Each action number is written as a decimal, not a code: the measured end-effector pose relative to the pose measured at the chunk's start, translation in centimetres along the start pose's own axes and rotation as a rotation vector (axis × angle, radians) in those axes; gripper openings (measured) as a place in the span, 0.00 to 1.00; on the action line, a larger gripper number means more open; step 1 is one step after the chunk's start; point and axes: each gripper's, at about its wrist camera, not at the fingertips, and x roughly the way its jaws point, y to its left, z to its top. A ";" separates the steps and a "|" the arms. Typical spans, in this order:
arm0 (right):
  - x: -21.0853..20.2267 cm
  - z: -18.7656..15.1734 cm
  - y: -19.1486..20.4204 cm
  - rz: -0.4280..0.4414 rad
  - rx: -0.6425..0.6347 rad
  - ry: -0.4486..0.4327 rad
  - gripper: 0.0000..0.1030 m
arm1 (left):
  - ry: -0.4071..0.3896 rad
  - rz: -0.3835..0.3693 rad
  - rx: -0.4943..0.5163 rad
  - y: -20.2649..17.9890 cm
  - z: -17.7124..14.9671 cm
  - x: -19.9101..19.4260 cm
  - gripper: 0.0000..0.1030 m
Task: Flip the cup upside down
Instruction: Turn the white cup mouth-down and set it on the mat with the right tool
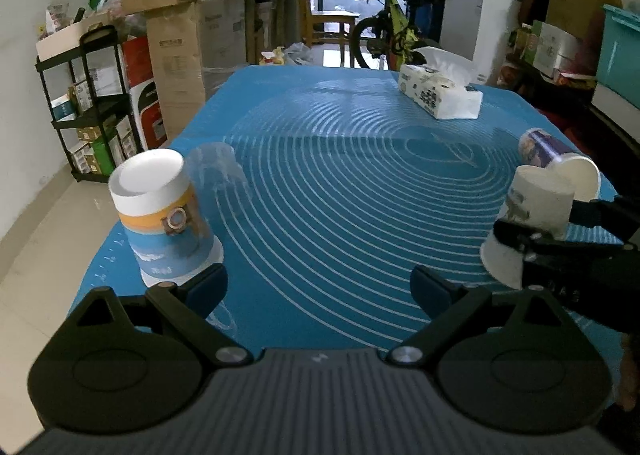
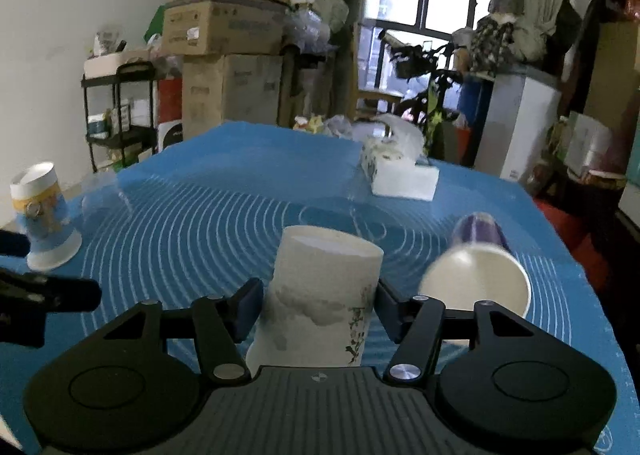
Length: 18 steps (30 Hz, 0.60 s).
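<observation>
A: Looking over the mat (image 1: 320, 215) first: it covers the whole table, with a tissue pack (image 1: 440, 97) toward the far right corner. Which cup is in hand?

B: The white cup (image 2: 320, 295) near the right edge. It stands between the right gripper (image 2: 316, 311) fingers (image 2: 246, 309), base up and rim down, so the turn itself looks done or nearly so. The pads sit at its sides; whether they press it or have just let go, I cannot tell.

A: And the left gripper (image 1: 318, 291)?

B: Spread wide, holding nothing, over the near edge. A blue-and-orange cup (image 1: 164, 215) stands rim-down just beside its left finger, at the left edge, with a clear cup (image 1: 218, 171) close behind that.

A: How to finish well?

B: Set the rim flat on the mat before parting the fingers, and part them evenly so neither pad drags the paper wall. Then draw straight back. A purple cup (image 2: 476, 275) lies on its side just right of the white one, mouth toward the camera; a sideways sweep could set it rolling.

A: Any writing?

B: The white cup carries a grey landscape and a dark flower sprig with small marks beside it, too small to read. The tissue pack has blue print, and the boxes behind have labels, all illegible.
</observation>
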 end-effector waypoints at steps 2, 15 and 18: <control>-0.3 -0.5 0.2 -0.001 -0.021 0.012 0.61 | 0.002 -0.012 0.002 -0.4 -0.2 -0.2 0.94; -5.9 -1.2 -1.9 0.039 0.041 0.013 0.96 | -0.061 -0.045 0.027 -2.6 -1.3 -3.9 0.94; -8.1 -1.9 -3.3 0.012 0.088 0.025 0.96 | -0.076 -0.050 0.042 -3.4 -2.0 -5.0 0.94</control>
